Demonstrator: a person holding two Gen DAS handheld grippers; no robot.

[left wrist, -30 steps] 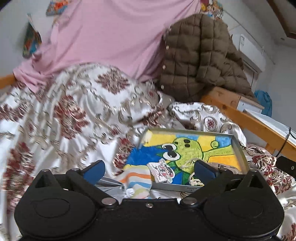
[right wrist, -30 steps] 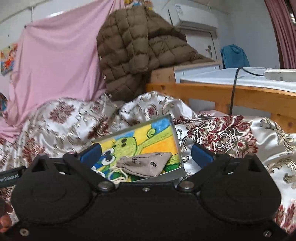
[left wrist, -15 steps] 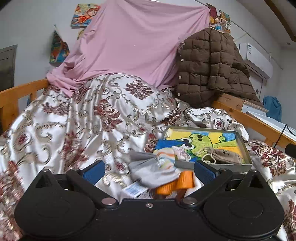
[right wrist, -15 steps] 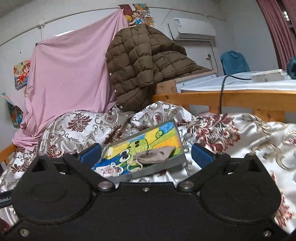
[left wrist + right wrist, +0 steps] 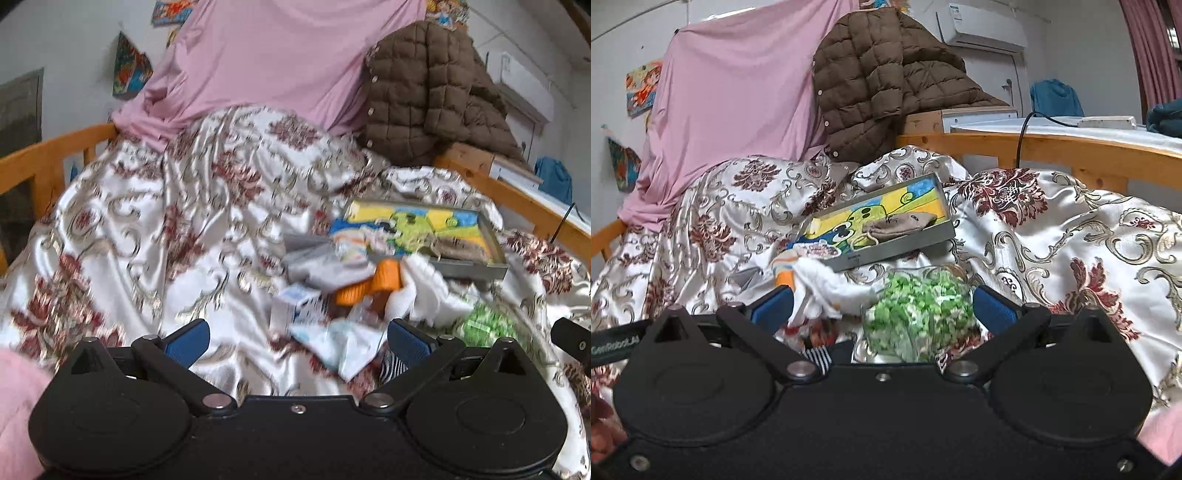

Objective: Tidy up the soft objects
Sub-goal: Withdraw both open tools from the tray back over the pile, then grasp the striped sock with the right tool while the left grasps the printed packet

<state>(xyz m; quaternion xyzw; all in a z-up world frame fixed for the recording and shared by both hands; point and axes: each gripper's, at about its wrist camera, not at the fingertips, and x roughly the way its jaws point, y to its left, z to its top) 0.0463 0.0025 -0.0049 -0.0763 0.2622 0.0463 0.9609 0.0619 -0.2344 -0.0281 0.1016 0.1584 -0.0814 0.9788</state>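
Both hand-held grippers are spread wide w/ nothing between the blue pads. The left hand-held gripper point(image 5: 298, 341) hovers low over the bed, above the floral satin quilt point(image 5: 177, 229); that view is motion-blurred. The right hand-held gripper point(image 5: 881, 308) hangs just near of a clear bag of green bits point(image 5: 918, 317), which sits between its fingers w/o being pinched. The soft things lie in a loose heap mid-bed: a grey cloth point(image 5: 321, 267), an orange ribbed piece point(image 5: 373, 282), white fabric point(image 5: 831, 290), a pale blue-white cloth point(image 5: 343, 349) & a small black-white striped item point(image 5: 818, 356) right at the near edge. Just far of the heap sits a shallow grey tray point(image 5: 886, 251) w/ a cartoon green-frog picture inside, tilted up on the quilt's folds. In the tray: a tan drawstring pouch point(image 5: 901, 227) toward its right end, & a small printed pouch point(image 5: 820, 251) at its left end, partly over the rim beside a striped sock point(image 5: 785, 264). Far side: a pink sheet point(image 5: 738, 99) hangs on the wall at left, a brown quilted jacket point(image 5: 886, 77) is piled to its right against the wooden bed rail point(image 5: 1052, 151). A pink sleeve point(image 5: 16, 413) shows at the near-left corner of the left view.
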